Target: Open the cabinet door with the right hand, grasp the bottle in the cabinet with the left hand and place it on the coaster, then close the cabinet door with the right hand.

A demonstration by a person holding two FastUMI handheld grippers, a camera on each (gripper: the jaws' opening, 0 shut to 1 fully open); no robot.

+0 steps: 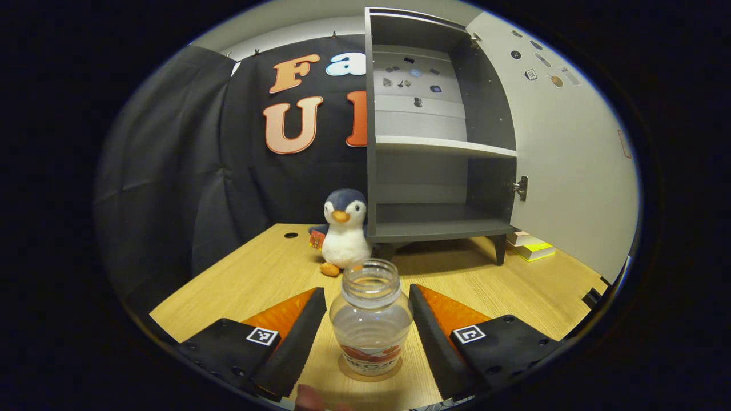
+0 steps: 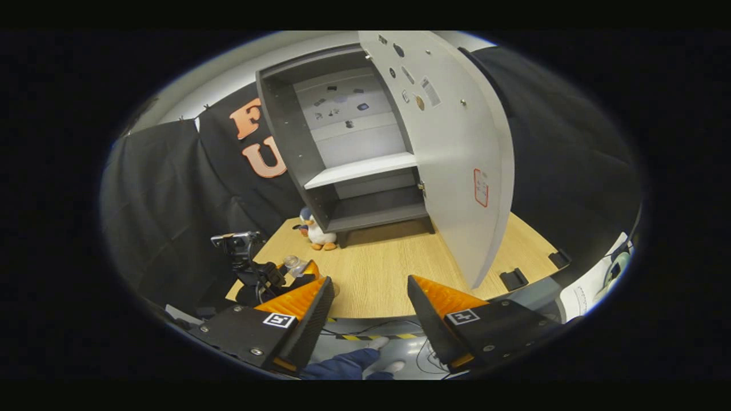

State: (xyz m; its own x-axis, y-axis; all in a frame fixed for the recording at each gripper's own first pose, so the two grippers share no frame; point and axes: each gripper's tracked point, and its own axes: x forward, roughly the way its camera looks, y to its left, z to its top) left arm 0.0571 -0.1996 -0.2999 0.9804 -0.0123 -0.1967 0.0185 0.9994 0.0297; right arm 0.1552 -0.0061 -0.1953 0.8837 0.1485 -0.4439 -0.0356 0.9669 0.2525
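Your left gripper (image 1: 368, 319) sits lowest in the left gripper view, its two fingers spread to either side of the bottle (image 1: 371, 319), with a gap showing between each finger and the plastic, so the jaws are released. You can see the bottle standing upright and uncapped on the round coaster (image 1: 371, 370), which lies on the wooden table (image 1: 251, 279). Behind the bottle sits a plush penguin (image 1: 344, 231), just left of the cabinet (image 1: 434, 131), whose door (image 1: 571, 148) stands swung wide to the right. Small books (image 1: 532, 246) lie beside the cabinet's foot.

Nearest you in the right gripper view, the right gripper (image 2: 368, 311) hangs off the table's near edge, its fingers apart with nothing between them. Farther left you see the left gripper (image 2: 305, 273) by the bottle (image 2: 294, 265). The cabinet (image 2: 354, 148) is open, its door's (image 2: 457, 148) lower edge near your right gripper.
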